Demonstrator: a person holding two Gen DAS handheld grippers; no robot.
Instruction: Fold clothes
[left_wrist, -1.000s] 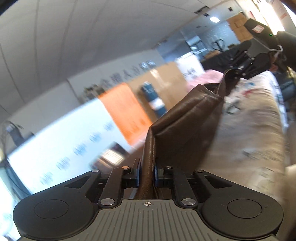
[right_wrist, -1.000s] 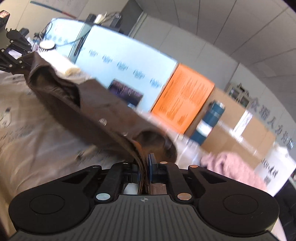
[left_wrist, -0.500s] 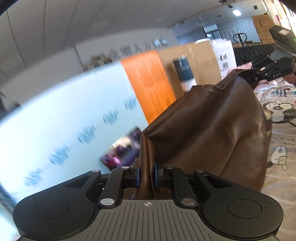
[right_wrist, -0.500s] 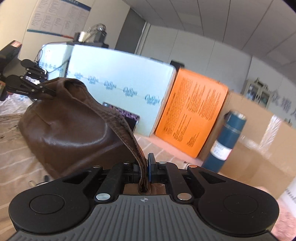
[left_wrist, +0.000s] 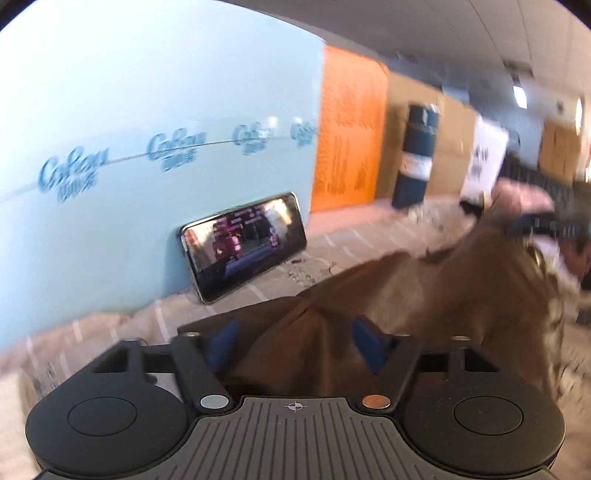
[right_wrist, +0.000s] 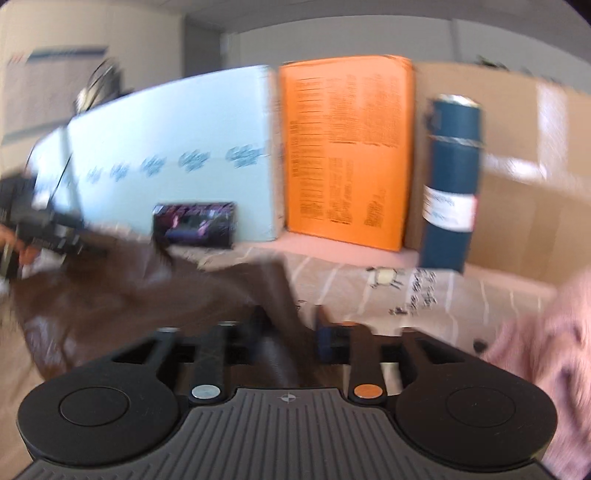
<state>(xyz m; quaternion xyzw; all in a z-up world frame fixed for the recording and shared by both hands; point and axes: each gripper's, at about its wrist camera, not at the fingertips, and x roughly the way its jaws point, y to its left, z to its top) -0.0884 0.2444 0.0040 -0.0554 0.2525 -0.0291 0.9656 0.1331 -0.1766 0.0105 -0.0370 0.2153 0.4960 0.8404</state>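
Both my grippers stand spread wide — left gripper (left_wrist: 295, 341), right gripper (right_wrist: 291, 328) — with the glossy brown leather garment (left_wrist: 424, 295) lying slack between their fingers on the printed beige cloth-covered counter (right_wrist: 369, 266).

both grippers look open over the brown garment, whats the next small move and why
Probably draw both grippers back clear of the brown garment: the left gripper and right gripper stand open with cloth lying loose between the fingers on the printed sheet.

Both tongs, left (left_wrist: 295, 341) and right (right_wrist: 291, 332), have opened, dropping the brown garment (left_wrist: 424, 302).
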